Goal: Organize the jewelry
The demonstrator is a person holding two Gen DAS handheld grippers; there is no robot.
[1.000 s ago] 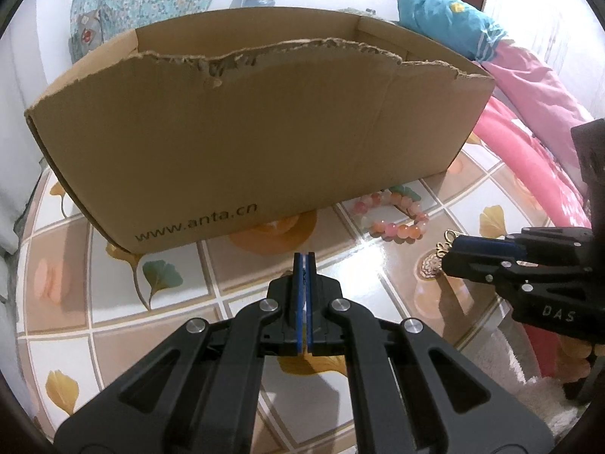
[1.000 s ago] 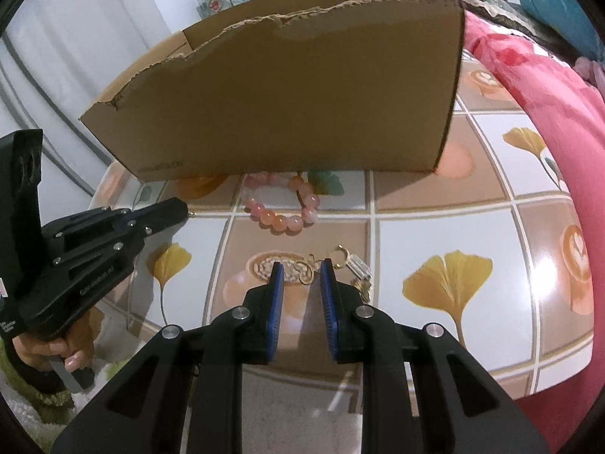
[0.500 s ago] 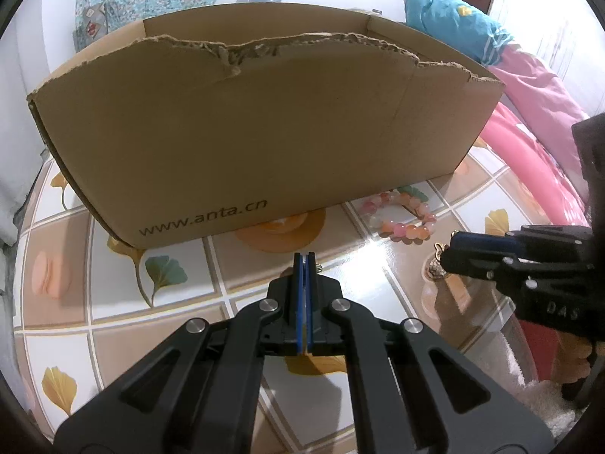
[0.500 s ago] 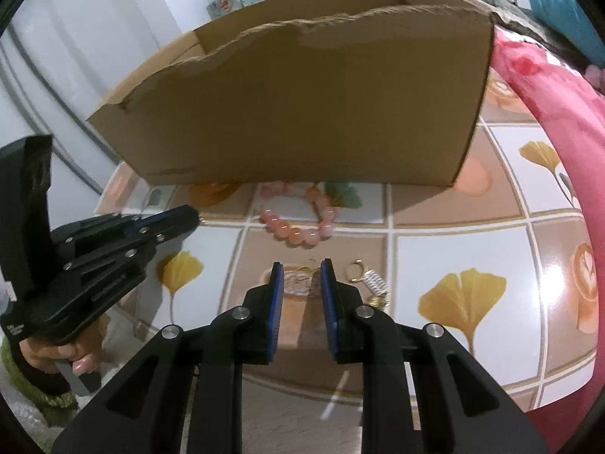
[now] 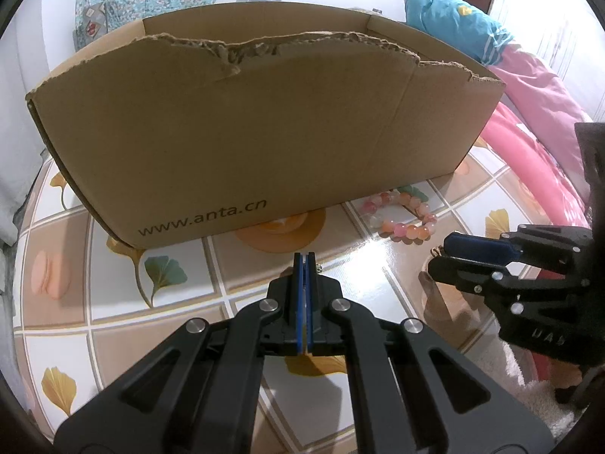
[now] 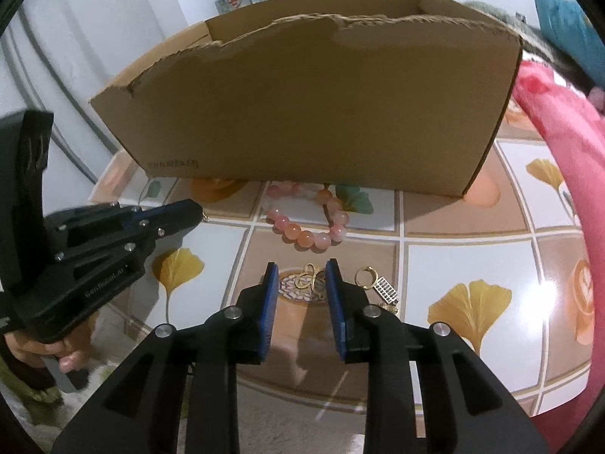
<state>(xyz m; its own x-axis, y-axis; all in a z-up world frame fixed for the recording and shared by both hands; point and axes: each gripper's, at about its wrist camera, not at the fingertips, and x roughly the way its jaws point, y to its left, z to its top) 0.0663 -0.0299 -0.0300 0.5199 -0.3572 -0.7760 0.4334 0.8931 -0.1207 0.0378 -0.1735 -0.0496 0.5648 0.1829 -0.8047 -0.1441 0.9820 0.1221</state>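
A pink bead bracelet (image 5: 410,231) (image 6: 302,238) lies on the tiled tabletop just in front of the cardboard box (image 5: 245,132) (image 6: 314,113). Nearer me lies a gold looped piece (image 6: 311,282); my right gripper (image 6: 301,266) (image 5: 436,261) hangs over it with its jaws opening, the piece between the tips but not pressed by the pads. A gold ring with a small abacus charm (image 6: 385,289) lies just to its right. My left gripper (image 5: 304,261) (image 6: 196,210) is shut above the table, with a tiny gold bit at its tip; whether it is held is unclear.
The box carries the print "www.anta.cn" and has a torn top edge; its inside is hidden. Pink bedding (image 5: 537,125) (image 6: 559,121) borders the table on the right. A person's hand (image 6: 56,355) holds the left gripper's handle. The table's front edge runs close below the right gripper.
The right gripper's jaws have widened and it has come closer over the gold looped piece, which now shows between its tips. The left gripper has stayed shut and still.
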